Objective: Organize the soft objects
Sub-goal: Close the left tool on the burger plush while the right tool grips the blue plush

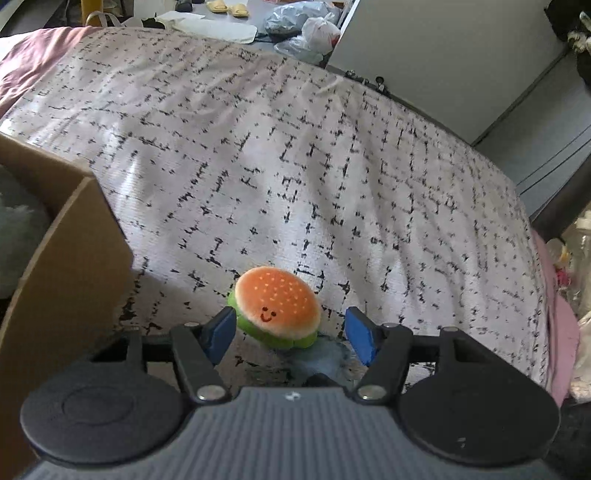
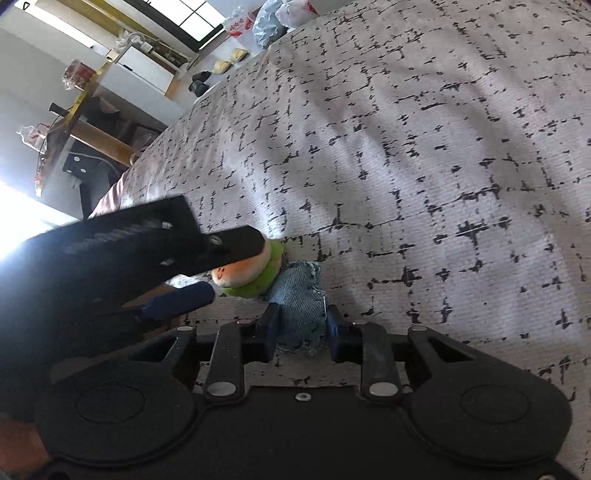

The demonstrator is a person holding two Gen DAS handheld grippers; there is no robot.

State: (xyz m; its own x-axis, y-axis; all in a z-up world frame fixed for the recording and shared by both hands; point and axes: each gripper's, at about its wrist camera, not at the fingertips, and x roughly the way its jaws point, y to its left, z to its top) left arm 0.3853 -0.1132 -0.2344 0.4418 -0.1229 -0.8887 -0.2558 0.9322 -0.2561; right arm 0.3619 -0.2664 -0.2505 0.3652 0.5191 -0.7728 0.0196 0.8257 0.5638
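Note:
A small burger plush (image 1: 277,306) with an orange bun, a smiley face and green lettuce lies on the patterned bedspread (image 1: 295,147). My left gripper (image 1: 291,336) straddles it with blue pads (image 1: 221,332); the left pad is at the lettuce and the right pad stands apart, so it is open. A frayed piece of blue denim (image 2: 300,306) lies beside the burger (image 2: 247,273). My right gripper (image 2: 303,328) is shut on that denim. In the right wrist view the left gripper (image 2: 236,269) reaches in from the left, one finger over the bun.
An open cardboard box (image 1: 70,258) stands at the left on the bed, with something pale and fluffy (image 1: 14,221) inside. Past the far edge of the bed are plastic bags (image 1: 314,33), slippers (image 1: 225,7) and a white cabinet (image 1: 443,55). A pink sheet (image 1: 557,321) shows at the right edge.

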